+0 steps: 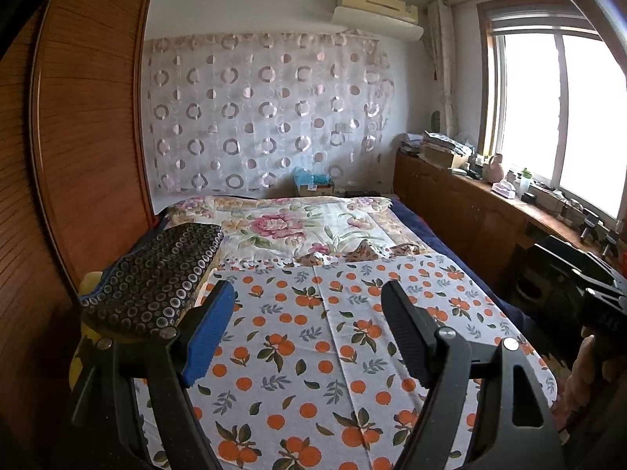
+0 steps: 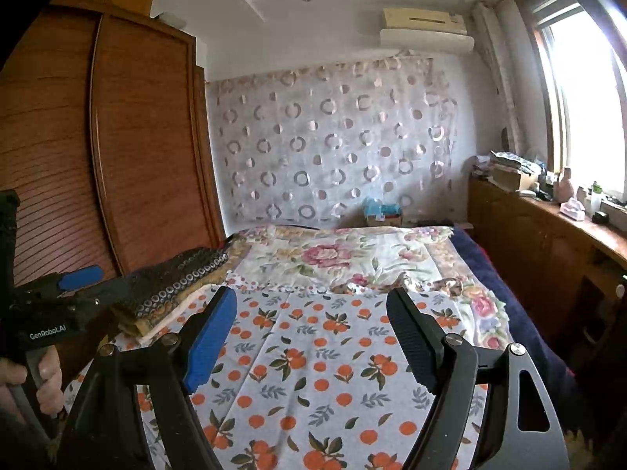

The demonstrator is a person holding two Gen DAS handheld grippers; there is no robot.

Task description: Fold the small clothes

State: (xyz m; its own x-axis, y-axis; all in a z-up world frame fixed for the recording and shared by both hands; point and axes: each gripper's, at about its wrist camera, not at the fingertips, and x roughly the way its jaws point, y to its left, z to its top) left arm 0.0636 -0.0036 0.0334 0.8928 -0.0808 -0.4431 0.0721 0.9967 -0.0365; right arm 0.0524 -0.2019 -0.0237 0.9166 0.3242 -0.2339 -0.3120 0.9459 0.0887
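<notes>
A white cloth with an orange-fruit print (image 1: 313, 352) lies spread flat over the near half of the bed. My left gripper (image 1: 309, 329) hovers above it, open and holding nothing. My right gripper (image 2: 313, 337) is also open and holding nothing, above the same cloth (image 2: 313, 372). A folded stack topped by a dark ring-patterned garment (image 1: 156, 274) rests at the cloth's left edge (image 2: 176, 286). A small crumpled brown-patterned piece (image 1: 364, 252) lies just beyond the cloth's far edge, on the floral bedspread (image 2: 443, 284).
A wooden wardrobe (image 1: 90, 117) stands along the bed's left side. A low wooden cabinet (image 1: 470, 203) with clutter runs under the window on the right. A person's hand (image 2: 43, 376) holds the left tool's handle. A floral bedspread (image 1: 294, 227) covers the far half.
</notes>
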